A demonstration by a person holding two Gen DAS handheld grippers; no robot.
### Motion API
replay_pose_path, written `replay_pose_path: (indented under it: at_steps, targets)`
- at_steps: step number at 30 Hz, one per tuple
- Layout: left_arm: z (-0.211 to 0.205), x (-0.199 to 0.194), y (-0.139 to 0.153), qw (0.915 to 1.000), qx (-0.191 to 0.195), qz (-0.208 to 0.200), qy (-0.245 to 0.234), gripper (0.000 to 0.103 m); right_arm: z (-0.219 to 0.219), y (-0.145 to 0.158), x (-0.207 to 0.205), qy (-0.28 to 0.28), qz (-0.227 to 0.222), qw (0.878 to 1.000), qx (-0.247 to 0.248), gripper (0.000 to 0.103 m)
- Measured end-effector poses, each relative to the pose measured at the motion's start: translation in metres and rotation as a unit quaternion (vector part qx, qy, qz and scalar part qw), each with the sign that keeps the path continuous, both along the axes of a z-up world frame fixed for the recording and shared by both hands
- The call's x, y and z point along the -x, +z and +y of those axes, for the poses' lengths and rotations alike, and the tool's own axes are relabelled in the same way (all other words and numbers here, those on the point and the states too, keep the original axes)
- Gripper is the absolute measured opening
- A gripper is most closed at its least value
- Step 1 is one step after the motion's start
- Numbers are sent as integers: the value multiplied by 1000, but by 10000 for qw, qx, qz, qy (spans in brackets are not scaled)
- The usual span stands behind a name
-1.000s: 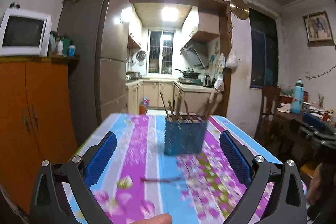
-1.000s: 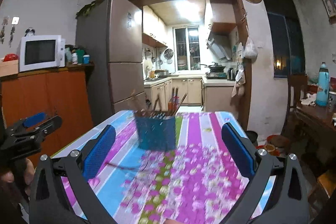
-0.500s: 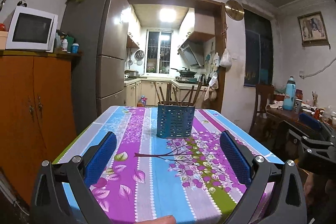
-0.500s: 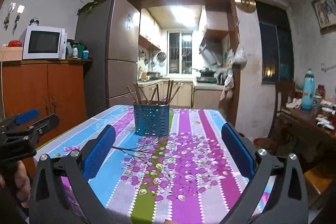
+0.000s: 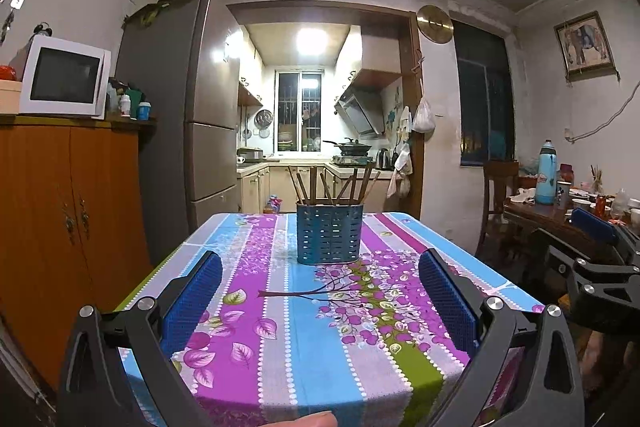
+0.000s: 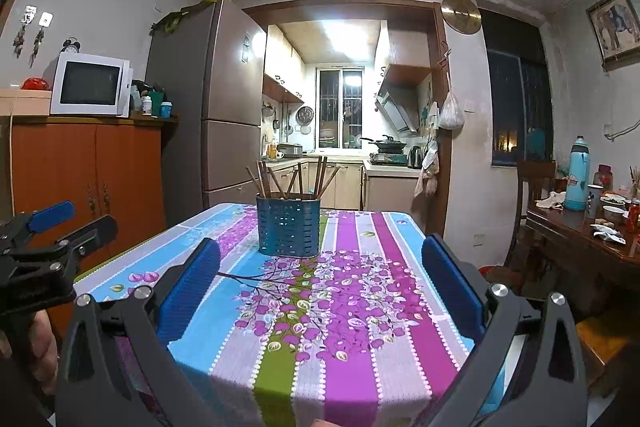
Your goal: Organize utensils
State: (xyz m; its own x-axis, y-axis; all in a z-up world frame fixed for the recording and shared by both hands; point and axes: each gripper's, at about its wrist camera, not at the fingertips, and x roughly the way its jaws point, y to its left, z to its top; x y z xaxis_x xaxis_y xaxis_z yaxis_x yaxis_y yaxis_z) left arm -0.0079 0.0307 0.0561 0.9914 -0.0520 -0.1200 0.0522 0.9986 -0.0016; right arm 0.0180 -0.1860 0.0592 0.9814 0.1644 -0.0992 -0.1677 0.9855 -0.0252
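A blue perforated utensil holder (image 5: 329, 233) stands upright on the floral tablecloth table (image 5: 280, 347), with several brown chopsticks (image 5: 332, 185) sticking up out of it. It also shows in the right wrist view (image 6: 289, 226), with the chopsticks (image 6: 290, 177) in it. My left gripper (image 5: 320, 301) is open and empty, held back over the table's near edge. My right gripper (image 6: 318, 291) is open and empty too, also well short of the holder. Each gripper shows at the edge of the other's view.
An orange cabinet (image 5: 60, 227) with a microwave (image 5: 64, 77) stands left, a tall fridge (image 5: 192, 131) behind it. A dark side table (image 6: 580, 239) with a thermos (image 6: 578, 173) and dishes stands right, with a chair (image 5: 496, 203). A kitchen doorway lies beyond.
Both grippers have pulled back from the holder toward the table's near edge. The holder now looks farther away and stands still; the motion blur is gone.
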Motion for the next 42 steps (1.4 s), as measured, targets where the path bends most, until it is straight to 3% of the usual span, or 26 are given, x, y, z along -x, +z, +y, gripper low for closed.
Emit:
replay_pose_path:
  at_steps: [23,42]
  targets:
    - [-5,17,-12,9993,-14,-333,151,98,1,-5,13,-41,-26,10000,67,97]
    - [-4,15,-14,9995,-15,-248,185,98,5,-5,10,47,46,9999,122,97]
